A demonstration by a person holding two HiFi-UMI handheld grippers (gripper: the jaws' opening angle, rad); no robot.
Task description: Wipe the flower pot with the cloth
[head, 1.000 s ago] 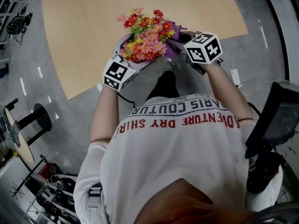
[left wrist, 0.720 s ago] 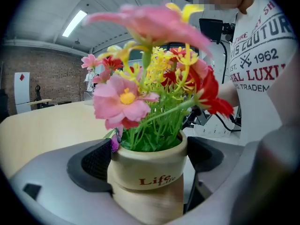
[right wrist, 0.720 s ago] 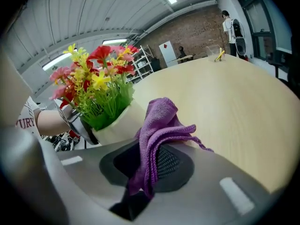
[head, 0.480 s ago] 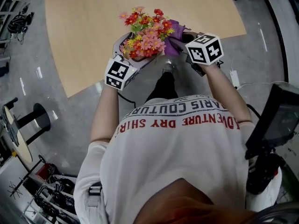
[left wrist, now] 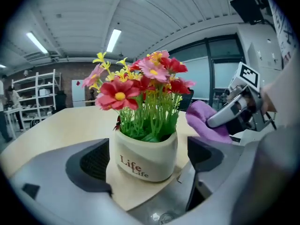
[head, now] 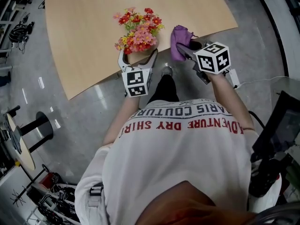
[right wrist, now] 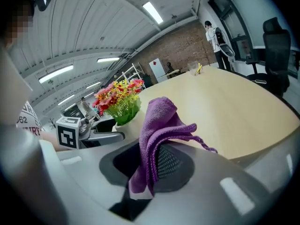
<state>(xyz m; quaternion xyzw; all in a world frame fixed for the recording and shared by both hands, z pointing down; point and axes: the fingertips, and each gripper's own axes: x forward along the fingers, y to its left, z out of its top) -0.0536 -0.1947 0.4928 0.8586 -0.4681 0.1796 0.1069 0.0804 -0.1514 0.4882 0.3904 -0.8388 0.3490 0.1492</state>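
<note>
One view (left gripper view) shows flower pot (left wrist: pixel 146 158) "Life" lettering (left wrist: pixel 132 165)

White short-sleeved T-shirt (head: pixel 178 149) is worn, lettered in red and dark print. Grey moulded shells are noted behind the black ribbed fingers (left wrist: pixel 91 163) of left gripper (left wrist: pixel 146 165) and right gripper (right wrist: pixel 145 159). Behind each, a white cube (head: pixel 137 82) is mounted, with black square markers.
</note>
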